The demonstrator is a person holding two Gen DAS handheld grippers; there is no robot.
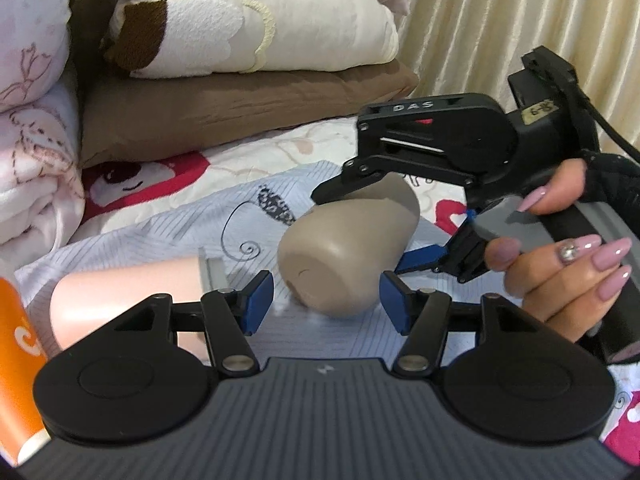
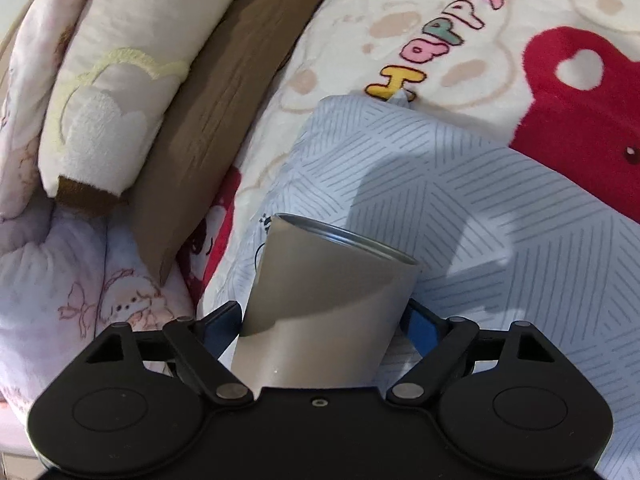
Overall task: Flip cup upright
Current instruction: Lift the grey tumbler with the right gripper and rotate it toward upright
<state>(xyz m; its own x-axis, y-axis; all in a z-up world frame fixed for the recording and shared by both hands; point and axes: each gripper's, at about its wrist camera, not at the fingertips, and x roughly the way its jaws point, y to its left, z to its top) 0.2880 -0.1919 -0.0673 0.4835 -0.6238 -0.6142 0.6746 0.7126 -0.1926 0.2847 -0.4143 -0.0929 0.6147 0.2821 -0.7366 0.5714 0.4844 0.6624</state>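
I count 3 cups: 1 taupe cup [image 1: 348,248] lying tipped between my fingers, 1 pink cup [image 1: 124,304] on its side, and 1 orange cup [image 1: 18,368] at the edge. I have 2 grippers: my left gripper [image 1: 326,304] and my right gripper [image 1: 384,232]. Behind them sit 1 brown pillow [image 1: 240,116] and 1 cream pillow [image 1: 248,28] stacked on it, plus 1 striped cloth [image 2: 480,184] under the cups

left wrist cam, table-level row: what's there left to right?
orange cup → pink cup → left gripper in front of the taupe cup → right gripper, shut on the taupe cup → the person's right hand
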